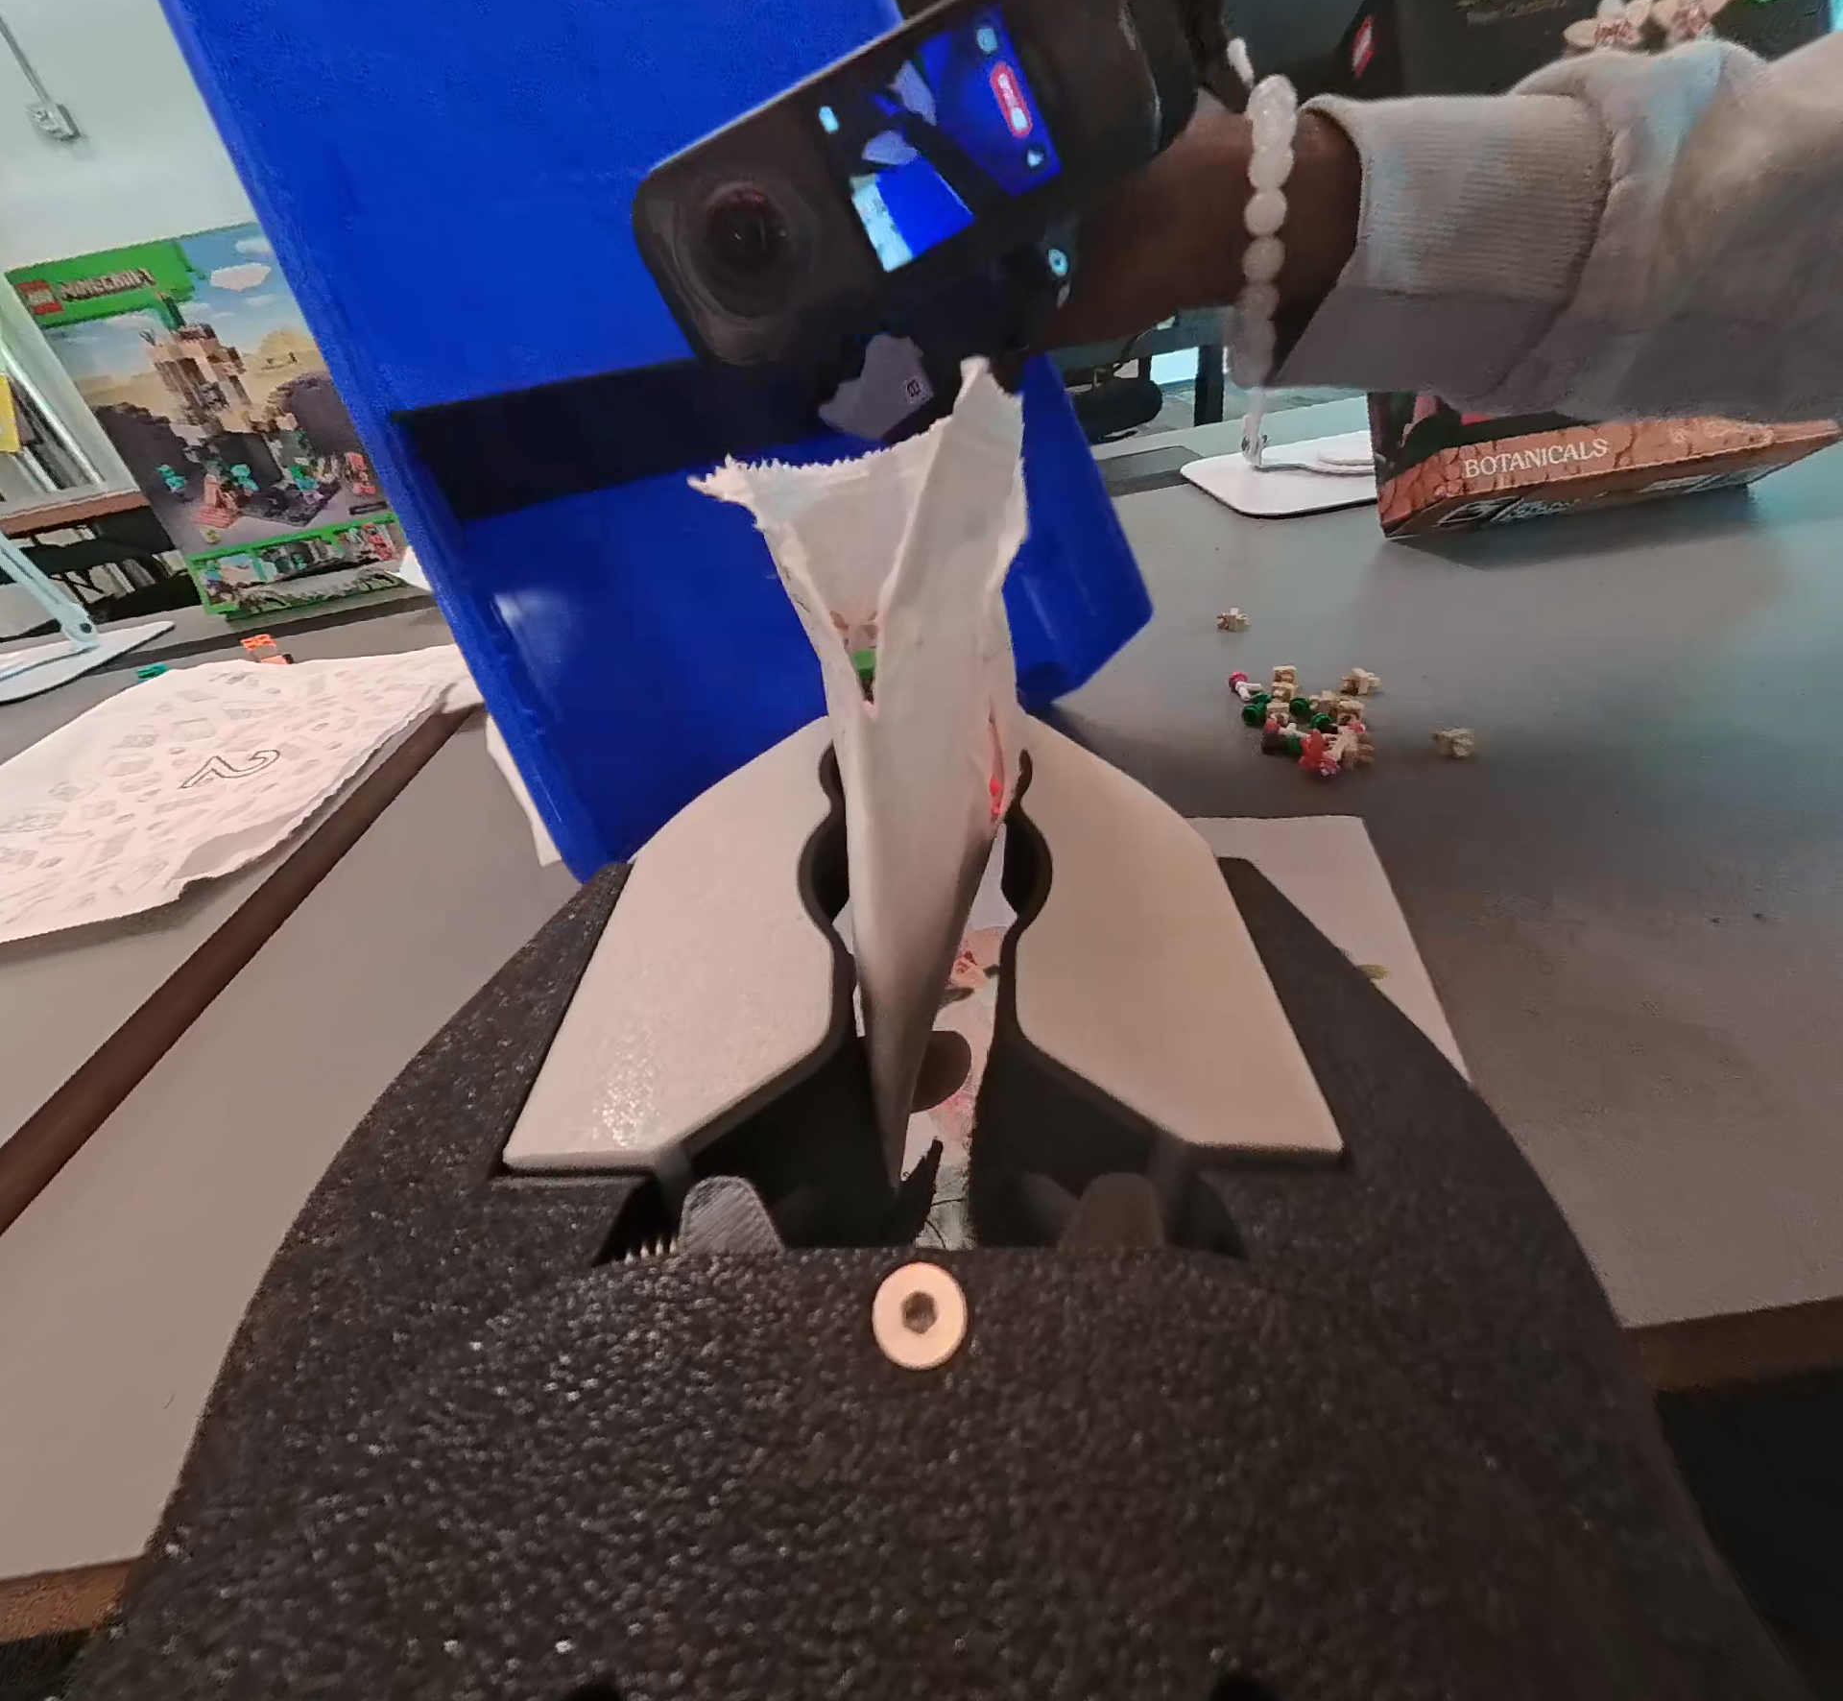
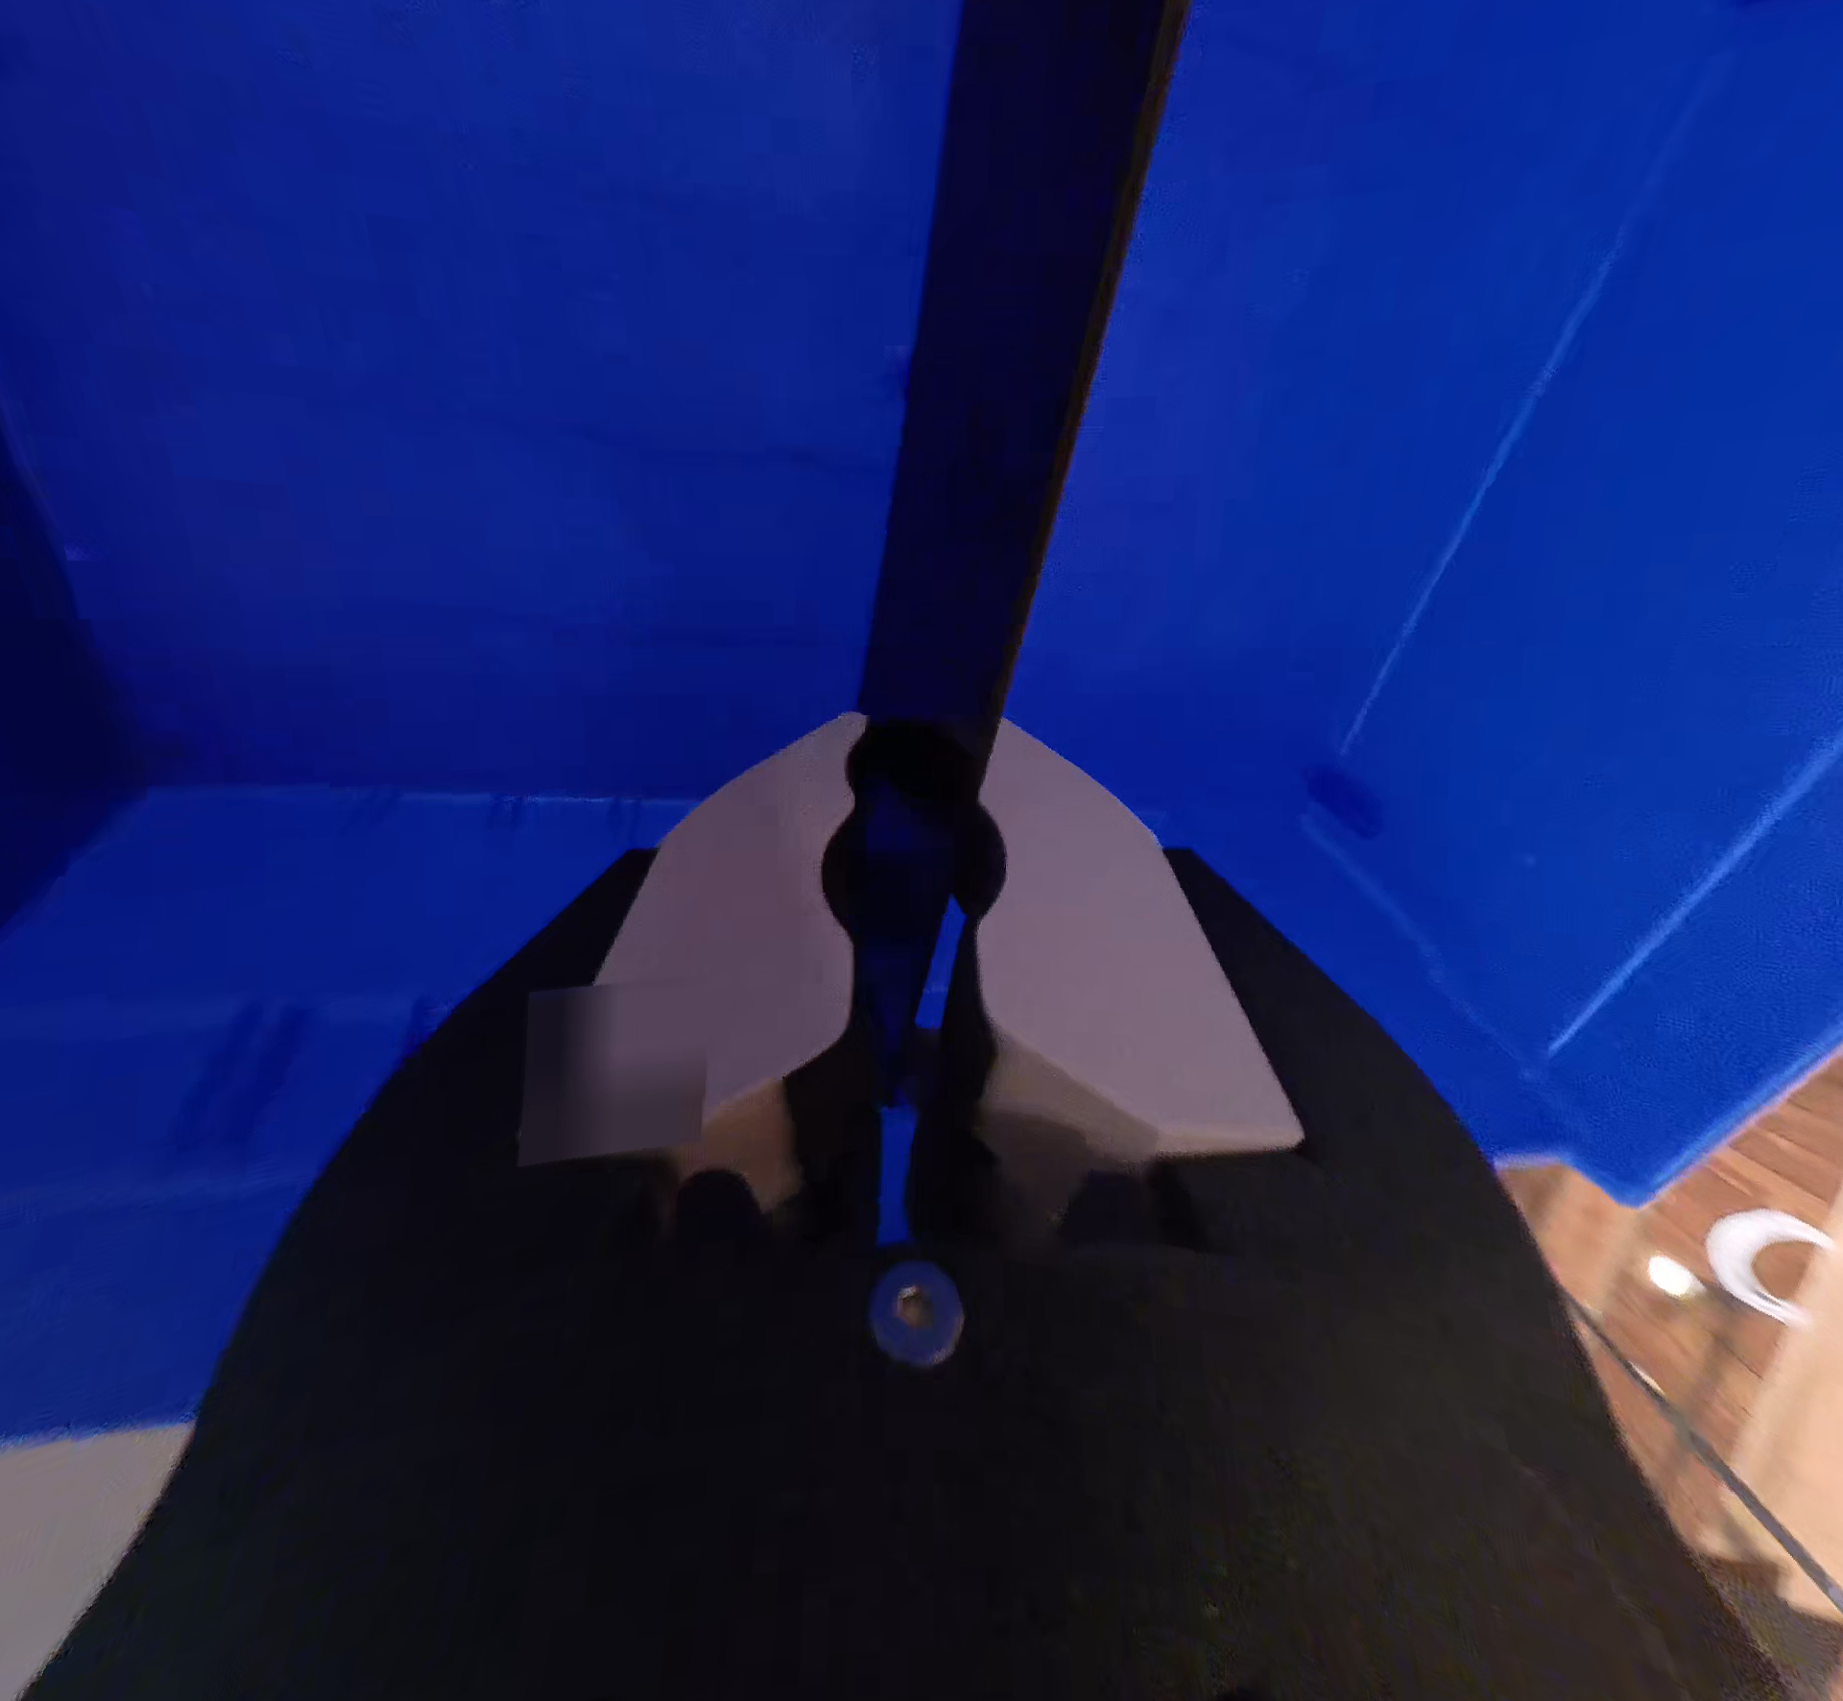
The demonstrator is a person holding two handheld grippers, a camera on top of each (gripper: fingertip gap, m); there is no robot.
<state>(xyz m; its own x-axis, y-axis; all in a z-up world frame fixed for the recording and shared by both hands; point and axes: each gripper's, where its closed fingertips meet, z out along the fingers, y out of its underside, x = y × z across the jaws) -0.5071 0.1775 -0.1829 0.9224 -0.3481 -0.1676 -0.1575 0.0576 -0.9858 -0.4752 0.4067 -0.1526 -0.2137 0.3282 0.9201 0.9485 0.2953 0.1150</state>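
Left gripper [image 1: 922, 840], lower centre of the left wrist view: closed nearly to contact, pinching a white paper bag [image 1: 913, 656] that rises as a cone toward frame centre, serrated mouth open at the top. Small coloured pieces faintly visible inside the bag.

Blue plastic bin [image 1: 558, 257]: tilted, filling upper left and centre of the same view, behind the bag.

Right gripper [image 2: 913, 815], centre of the right wrist view: closed on a dark edge of the blue plastic bin [image 2: 1007, 307]; blue walls filling most of that frame.

Action camera [image 1: 878, 157] on the right gripper, above centre in the left wrist view, held by a hand [image 1: 1187, 227] with a white bead bracelet [image 1: 1262, 197].

Grey table [image 1: 1546, 805]: small loose bricks [image 1: 1306, 721] at mid right, printed sheet [image 1: 189, 775] at left, toy boxes at both upper edges.
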